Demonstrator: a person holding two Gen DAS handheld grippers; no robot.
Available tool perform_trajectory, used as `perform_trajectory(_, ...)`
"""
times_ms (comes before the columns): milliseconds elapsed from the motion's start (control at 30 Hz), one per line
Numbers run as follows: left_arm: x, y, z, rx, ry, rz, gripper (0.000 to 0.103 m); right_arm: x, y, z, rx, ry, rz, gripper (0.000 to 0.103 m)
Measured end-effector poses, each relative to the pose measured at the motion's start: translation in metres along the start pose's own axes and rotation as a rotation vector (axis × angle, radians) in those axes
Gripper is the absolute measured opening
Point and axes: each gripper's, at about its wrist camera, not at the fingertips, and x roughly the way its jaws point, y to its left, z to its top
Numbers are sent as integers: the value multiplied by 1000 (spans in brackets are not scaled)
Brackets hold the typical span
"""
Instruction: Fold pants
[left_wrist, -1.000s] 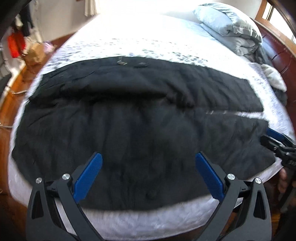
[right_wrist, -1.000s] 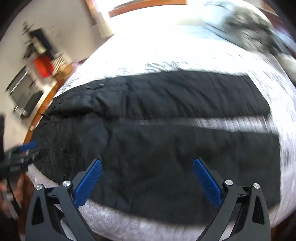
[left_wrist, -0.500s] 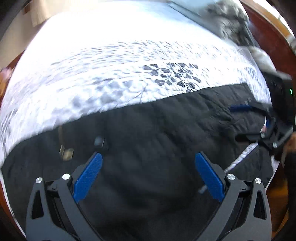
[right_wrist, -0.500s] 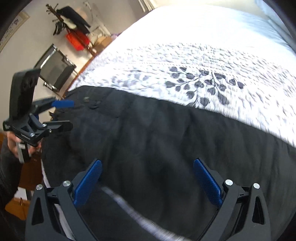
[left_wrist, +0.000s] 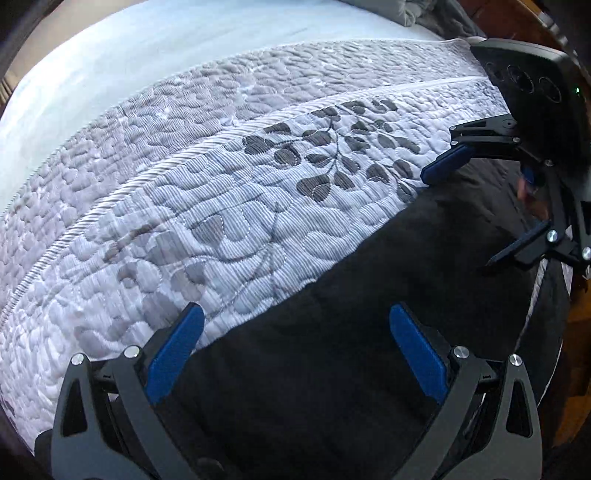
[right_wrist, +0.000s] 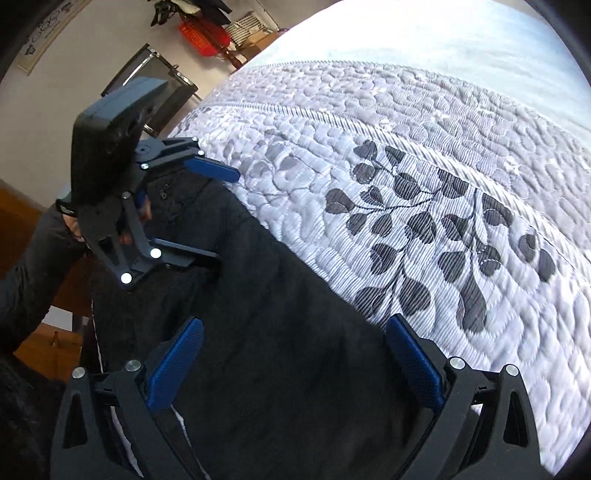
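Black pants (left_wrist: 369, 314) lie flat on the quilted bed; they also fill the lower left of the right wrist view (right_wrist: 277, 325). My left gripper (left_wrist: 295, 347) is open, low over the far long edge of the pants, with its left finger over the quilt. It also shows from the right wrist view (right_wrist: 218, 214), open over the pants' end. My right gripper (right_wrist: 293, 356) is open above the same far edge. It also shows in the left wrist view (left_wrist: 458, 210), open at the pants' other end. Neither holds cloth.
The bed's white quilt with a grey leaf pattern (left_wrist: 258, 177) stretches beyond the pants. Grey bedding (left_wrist: 413, 11) lies at the far end. A dark wooden frame (left_wrist: 576, 332) edges the bed. A red basket (right_wrist: 201, 33) and a black chair (right_wrist: 155, 85) stand by the wall.
Both grippers have moved forward across the pants, from the near bed edge to the far long edge. Both stayed open. The pants have not visibly moved.
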Motion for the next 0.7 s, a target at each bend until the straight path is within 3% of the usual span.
perform_trajectory(167,1,-7,8,63,-17,14,100,7,2,0,-68,58,-13,99)
perform_trajectory(300,2,-10,20,130,-33,9,100,13,2,6,-123,117,-89,100)
perform_trajectory(400,8,-10,25,150,8,-44,100,20,5,6,-140,152,-44,98)
perform_trajectory(500,14,-17,31,188,11,-62,100,25,14,1,-194,161,-82,81)
perform_trajectory(567,13,-20,31,213,-3,-57,100,24,16,-3,-204,158,-101,61)
perform_trajectory(600,13,-22,32,221,-7,-59,100,22,16,-5,-205,154,-112,44)
perform_trajectory(633,11,-22,30,227,-11,-60,100,17,17,-9,-207,150,-120,32)
perform_trajectory(700,14,-26,34,245,-22,-59,100,9,26,-18,-237,126,-133,21)
